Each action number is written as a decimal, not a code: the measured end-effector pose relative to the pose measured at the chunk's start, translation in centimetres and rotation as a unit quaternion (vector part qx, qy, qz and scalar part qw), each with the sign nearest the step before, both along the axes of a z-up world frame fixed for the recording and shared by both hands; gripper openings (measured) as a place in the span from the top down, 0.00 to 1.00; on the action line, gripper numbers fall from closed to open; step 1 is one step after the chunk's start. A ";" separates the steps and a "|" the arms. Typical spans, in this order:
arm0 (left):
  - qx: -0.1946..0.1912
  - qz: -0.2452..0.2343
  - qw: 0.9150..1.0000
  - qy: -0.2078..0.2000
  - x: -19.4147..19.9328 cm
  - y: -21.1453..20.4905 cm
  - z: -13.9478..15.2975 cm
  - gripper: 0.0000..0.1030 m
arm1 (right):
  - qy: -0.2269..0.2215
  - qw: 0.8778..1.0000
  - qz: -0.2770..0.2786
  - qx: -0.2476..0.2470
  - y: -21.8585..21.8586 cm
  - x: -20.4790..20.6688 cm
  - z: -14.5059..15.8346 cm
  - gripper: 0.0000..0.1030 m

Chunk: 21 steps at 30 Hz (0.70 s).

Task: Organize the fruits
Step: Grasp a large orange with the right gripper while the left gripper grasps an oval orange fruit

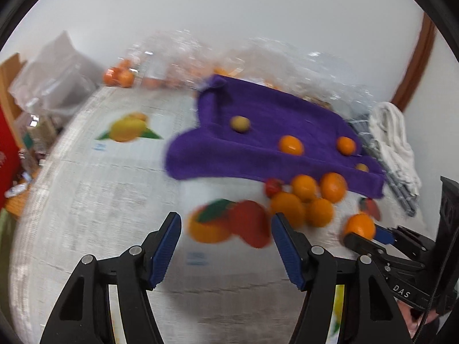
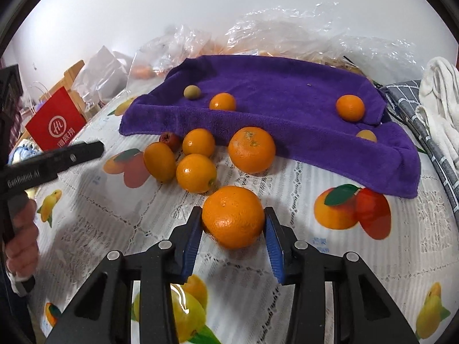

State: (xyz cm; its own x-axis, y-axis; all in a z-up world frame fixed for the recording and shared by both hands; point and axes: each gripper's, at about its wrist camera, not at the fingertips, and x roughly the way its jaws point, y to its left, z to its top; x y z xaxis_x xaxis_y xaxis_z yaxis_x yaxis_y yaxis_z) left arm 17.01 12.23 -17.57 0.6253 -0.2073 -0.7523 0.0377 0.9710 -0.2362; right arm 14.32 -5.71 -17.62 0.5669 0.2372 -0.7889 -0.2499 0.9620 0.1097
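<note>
Though clamped, orange [image 2: 233,217] round, glossy, unbruised

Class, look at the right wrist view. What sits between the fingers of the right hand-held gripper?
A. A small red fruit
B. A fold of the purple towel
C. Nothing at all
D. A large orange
D: a large orange sits between the two blue pads of the right hand-held gripper, with both pads against its sides, on the fruit-print tablecloth.
</note>
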 end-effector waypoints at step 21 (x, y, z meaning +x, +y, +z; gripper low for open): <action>0.105 -0.074 0.992 0.008 2.7 -7.9 -2.0 0.61 | -0.022 0.997 -0.069 -0.005 -8.3 -2.4 2.9 0.59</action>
State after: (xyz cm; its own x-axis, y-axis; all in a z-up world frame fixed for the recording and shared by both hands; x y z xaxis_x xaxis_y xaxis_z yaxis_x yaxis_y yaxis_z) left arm 19.70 4.30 -19.60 0.5872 -0.1339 -0.7983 0.1816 0.9829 -0.0313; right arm 11.92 -14.02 -14.68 0.6273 0.1467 -0.7648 -0.1194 0.9886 0.0918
